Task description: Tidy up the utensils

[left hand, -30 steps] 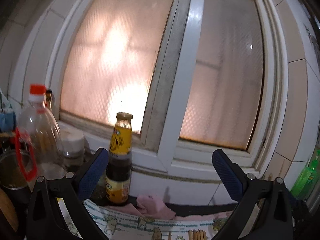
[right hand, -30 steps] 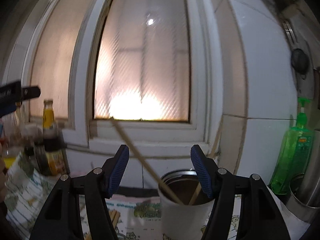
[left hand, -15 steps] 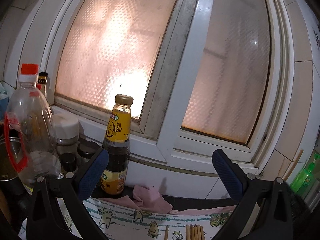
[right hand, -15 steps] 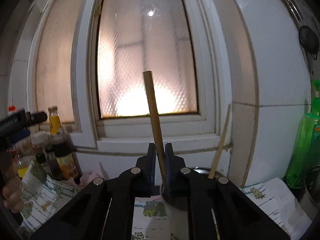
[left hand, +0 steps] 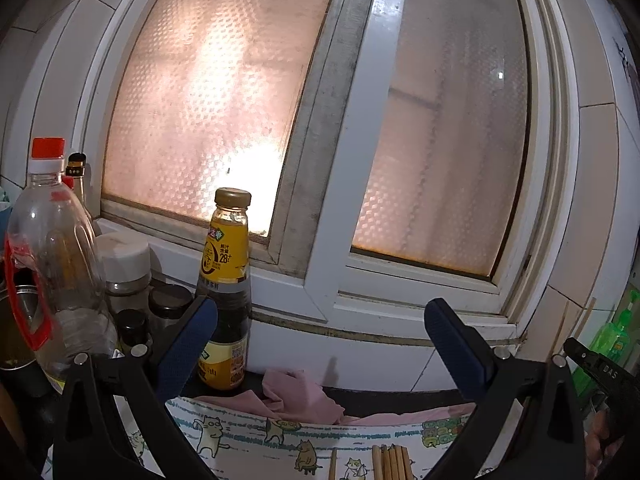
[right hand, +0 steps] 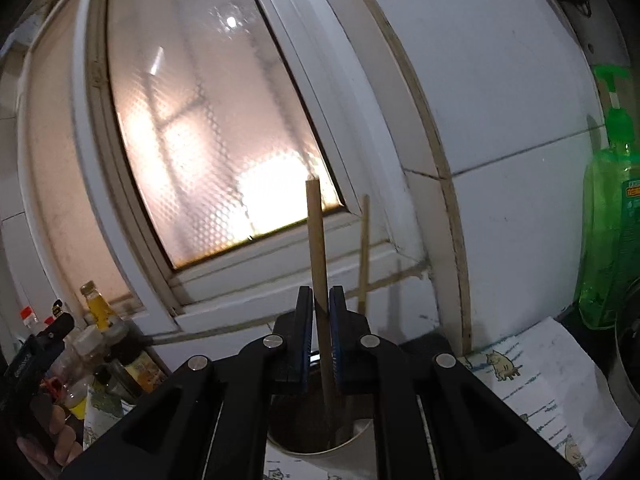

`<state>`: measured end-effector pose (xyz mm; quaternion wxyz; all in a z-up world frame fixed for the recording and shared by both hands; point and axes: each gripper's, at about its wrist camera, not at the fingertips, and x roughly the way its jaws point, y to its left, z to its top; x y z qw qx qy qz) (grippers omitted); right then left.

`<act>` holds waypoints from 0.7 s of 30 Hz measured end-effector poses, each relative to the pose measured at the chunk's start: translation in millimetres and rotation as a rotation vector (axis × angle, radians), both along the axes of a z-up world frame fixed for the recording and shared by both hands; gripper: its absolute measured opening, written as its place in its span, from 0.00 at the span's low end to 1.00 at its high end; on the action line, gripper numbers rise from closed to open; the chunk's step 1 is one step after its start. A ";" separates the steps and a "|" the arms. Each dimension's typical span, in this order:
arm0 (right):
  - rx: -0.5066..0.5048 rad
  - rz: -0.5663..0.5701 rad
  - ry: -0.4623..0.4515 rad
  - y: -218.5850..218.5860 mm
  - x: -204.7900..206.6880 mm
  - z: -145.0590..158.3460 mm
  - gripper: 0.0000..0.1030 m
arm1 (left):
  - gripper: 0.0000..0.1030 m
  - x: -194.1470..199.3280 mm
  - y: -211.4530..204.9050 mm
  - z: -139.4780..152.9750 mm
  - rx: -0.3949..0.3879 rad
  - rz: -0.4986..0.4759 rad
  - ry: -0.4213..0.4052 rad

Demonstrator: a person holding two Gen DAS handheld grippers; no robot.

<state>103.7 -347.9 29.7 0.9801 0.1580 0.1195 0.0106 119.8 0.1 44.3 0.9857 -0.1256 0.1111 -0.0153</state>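
Left tongs (left hand: 318,312): stand released, blue pads wide apart, nothing between them, pointing at the frosted window (left hand: 208,112).

Along the left wrist view, from the left:
- clear plastic bottle (left hand: 52,248) with a red cap, upright at the far edge
- white-capped jar (left hand: 126,264) just beside it, darker small jars in front
- sauce bottle (left hand: 226,288) with a yellow label and gold cap, upright below the sill, partly behind the left pad
- pink cloth (left hand: 296,396), crumpled on the dark desk (left hand: 380,402), touching the far edge of the cat-print mat (left hand: 248,436)
- loose chopsticks (left hand: 390,462), side by side on that mat at the bottom edge, between the two fingers and apart from both

Along the right wrist view, from the left:
- hand (right hand: 52,436) at the lower left corner, wrapped round a black tool body
- same cluster of bottles and jars behind it, too small to read

Right tongs (right hand: 320,300): clenched on one chopstick (right hand: 314,240), having just been closing. Pads press it from both sides. Stands close to upright, top end up against the window glow, lower end down inside the mouth of the white cup (right hand: 352,440) directly under the fingers.

Further right:
- second chopstick (right hand: 363,248), leaning out of the same cup, just beside the gripped one and not touching the pads
- white tiled wall behind
- green pump bottle (right hand: 608,240) at the right edge, upright, well apart from the cup
- rim of a metal pot below the pump bottle, cut off by the frame
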 end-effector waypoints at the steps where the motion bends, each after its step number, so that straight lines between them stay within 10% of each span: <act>1: 0.007 -0.003 0.009 -2.3 2.1 -1.2 0.09 | 1.00 1.2 0.0 -0.7 0.000 -0.003 0.004; 7: 0.034 -0.041 0.020 -15.4 4.4 -2.7 0.10 | 1.00 5.2 -3.8 -2.8 0.029 -0.007 0.020; 9: 0.029 -0.105 -0.005 -18.6 -2.3 -1.2 0.23 | 1.00 5.8 -5.2 -2.3 0.035 -0.015 0.028; 11: 0.010 -0.201 -0.041 -22.8 -13.1 1.3 0.60 | 1.00 4.1 -6.2 -1.3 0.039 -0.025 0.021; 21: 0.050 0.002 -0.152 -8.0 -35.8 8.4 0.64 | 1.00 -0.8 -8.1 4.5 0.094 -0.086 0.036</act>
